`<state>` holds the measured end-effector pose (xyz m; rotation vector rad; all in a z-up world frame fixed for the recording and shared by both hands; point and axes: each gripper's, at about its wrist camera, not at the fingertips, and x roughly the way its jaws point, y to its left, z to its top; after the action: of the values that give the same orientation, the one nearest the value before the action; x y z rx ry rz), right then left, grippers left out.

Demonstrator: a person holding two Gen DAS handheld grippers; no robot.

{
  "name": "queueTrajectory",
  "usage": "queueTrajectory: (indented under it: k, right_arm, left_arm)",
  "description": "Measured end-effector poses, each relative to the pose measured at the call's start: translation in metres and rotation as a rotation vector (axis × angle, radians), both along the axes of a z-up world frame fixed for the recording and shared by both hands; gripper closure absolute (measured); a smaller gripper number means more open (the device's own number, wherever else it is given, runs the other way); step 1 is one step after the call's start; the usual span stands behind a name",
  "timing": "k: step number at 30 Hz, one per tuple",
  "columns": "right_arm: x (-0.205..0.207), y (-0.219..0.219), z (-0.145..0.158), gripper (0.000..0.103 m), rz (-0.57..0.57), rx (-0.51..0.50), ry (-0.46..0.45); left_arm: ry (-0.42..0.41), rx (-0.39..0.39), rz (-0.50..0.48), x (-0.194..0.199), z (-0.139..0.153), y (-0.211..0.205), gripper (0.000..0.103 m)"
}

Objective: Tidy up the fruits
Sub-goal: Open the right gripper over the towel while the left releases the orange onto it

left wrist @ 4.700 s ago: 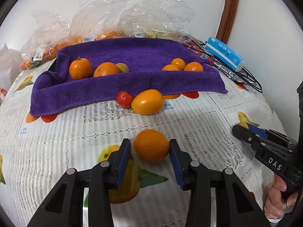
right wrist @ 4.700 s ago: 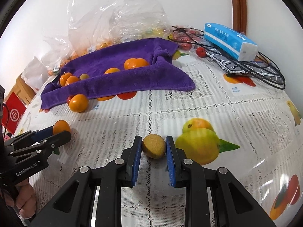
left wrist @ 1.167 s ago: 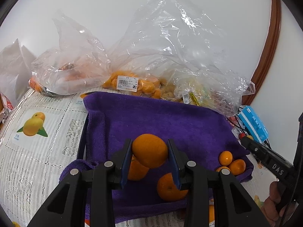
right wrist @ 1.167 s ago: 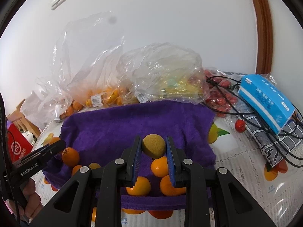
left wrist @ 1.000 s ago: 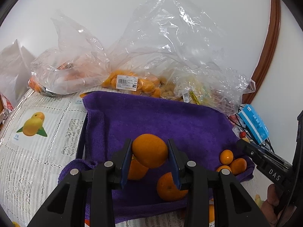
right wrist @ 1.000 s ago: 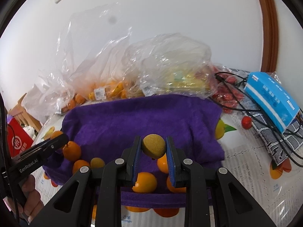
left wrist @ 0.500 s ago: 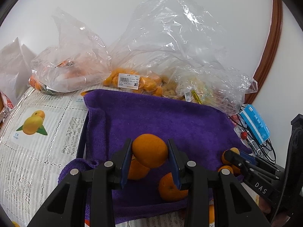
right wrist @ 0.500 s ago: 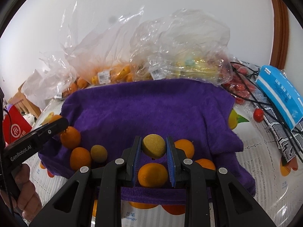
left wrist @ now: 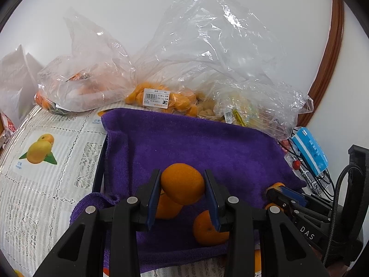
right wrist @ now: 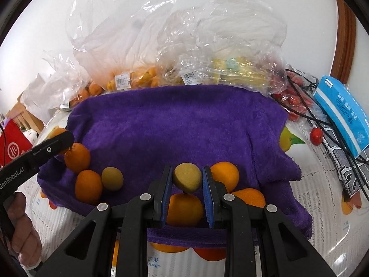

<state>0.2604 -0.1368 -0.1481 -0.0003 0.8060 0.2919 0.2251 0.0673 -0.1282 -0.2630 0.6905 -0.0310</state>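
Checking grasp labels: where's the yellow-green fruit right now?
In the right wrist view, the yellow-green fruit is clamped in the right tongs, low centre, above the purple towel, just over an orange.

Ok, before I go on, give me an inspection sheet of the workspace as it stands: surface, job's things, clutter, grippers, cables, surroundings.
Surface: table under a fruit-print lace cloth; purple towel spread on it.
Job's things: orange and yellow-green fruit, each held above the towel; on the towel, two oranges and a yellow-green fruit at left, three oranges at right.
Clutter: clear plastic bags of fruit behind the towel; blue box; loose red fruit.
Grippers: left gripper shut on the orange; right gripper shut on the yellow-green fruit.
Cables: black cables tangled by the blue box.
Surroundings: white wall, wooden trim.
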Motion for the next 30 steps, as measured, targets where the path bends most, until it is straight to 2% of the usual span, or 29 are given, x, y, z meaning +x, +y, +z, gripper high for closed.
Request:
queueTrajectory:
  k: [8,17,23,27,30]
  right_arm:
    - [-0.002,0.000,0.000,0.077,0.005,-0.009,-0.003]
    - [-0.005,-0.018,0.013,0.077,-0.048,0.039,-0.049]
    - [-0.003,-0.028,0.014,0.077,-0.075,0.061,-0.046]
    - [-0.005,-0.024,0.015,0.077,-0.074,0.045,-0.051]
    - [-0.008,-0.021,0.017,0.077,-0.065,0.035,-0.063]
  left_arm:
    - [-0.002,0.001,-0.001,0.000,0.000,-0.001,0.069]
    - [-0.031,-0.047,-0.007,-0.005,0.004,0.005,0.069]
    - [-0.014,-0.075,-0.032,-0.003,0.000,0.003,0.068]
    - [0.006,-0.105,-0.053,0.000,-0.006,0.001,0.068]
    - [0.020,-0.100,-0.057,0.002,-0.009,-0.003,0.068]
